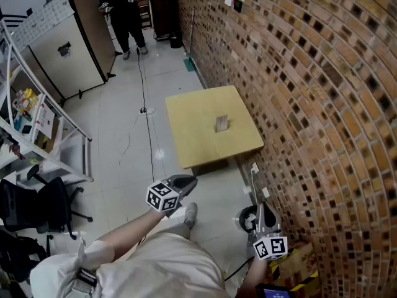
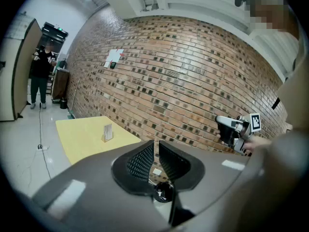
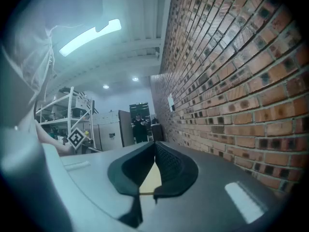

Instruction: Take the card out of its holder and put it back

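A small card stands upright in its holder (image 1: 221,124) near the middle of a square yellow table (image 1: 192,144) against the brick wall. In the left gripper view the holder (image 2: 107,132) sits far ahead on the table (image 2: 77,139). My left gripper (image 1: 188,182) hovers over the floor short of the table's near edge, its jaws (image 2: 156,146) all but together with nothing between them. My right gripper (image 1: 261,211) is lower right by the wall, well short of the table. Its jaws (image 3: 155,146) meet at the tips and hold nothing. It also shows in the left gripper view (image 2: 223,128).
A brick wall (image 1: 310,104) runs along the right. Left are a metal shelf rack (image 1: 37,120), a black office chair (image 1: 46,207) and a beige cabinet (image 1: 65,54). A person (image 1: 127,14) stands far off. A cable (image 1: 147,110) crosses the floor. A dark round object (image 1: 247,219) sits by the wall.
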Action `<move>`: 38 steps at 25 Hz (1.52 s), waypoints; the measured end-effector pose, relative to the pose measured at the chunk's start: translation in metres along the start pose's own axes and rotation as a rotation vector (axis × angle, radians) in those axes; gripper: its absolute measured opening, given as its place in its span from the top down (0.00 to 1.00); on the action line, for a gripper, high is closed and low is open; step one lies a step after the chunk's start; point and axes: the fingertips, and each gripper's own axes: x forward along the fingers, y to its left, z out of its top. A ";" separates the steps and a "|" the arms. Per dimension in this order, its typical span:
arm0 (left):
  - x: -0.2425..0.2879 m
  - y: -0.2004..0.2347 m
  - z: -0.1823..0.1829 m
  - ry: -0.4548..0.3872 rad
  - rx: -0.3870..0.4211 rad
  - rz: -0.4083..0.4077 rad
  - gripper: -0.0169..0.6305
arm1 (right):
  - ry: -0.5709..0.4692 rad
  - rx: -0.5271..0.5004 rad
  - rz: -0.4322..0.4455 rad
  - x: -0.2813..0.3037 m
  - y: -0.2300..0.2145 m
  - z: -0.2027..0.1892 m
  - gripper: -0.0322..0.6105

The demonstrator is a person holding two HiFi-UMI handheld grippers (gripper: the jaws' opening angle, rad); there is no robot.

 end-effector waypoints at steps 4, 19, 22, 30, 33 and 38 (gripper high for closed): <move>0.021 0.028 0.023 0.004 0.006 -0.007 0.89 | 0.003 0.009 0.004 0.038 -0.010 0.006 0.95; 0.080 0.127 0.080 0.000 0.019 -0.017 0.88 | 0.054 -0.006 -0.009 0.153 -0.051 0.011 0.95; 0.091 0.143 0.089 0.003 0.049 -0.014 0.87 | 0.075 -0.018 -0.014 0.170 -0.059 0.008 0.95; 0.112 0.179 0.102 -0.007 0.055 -0.019 0.86 | 0.078 -0.016 -0.025 0.204 -0.066 0.005 0.95; 0.117 0.182 0.102 -0.016 0.045 -0.017 0.85 | 0.094 -0.008 -0.023 0.212 -0.068 0.001 0.95; 0.121 0.196 0.095 0.000 0.023 0.011 0.84 | 0.096 -0.001 0.011 0.239 -0.070 0.000 0.95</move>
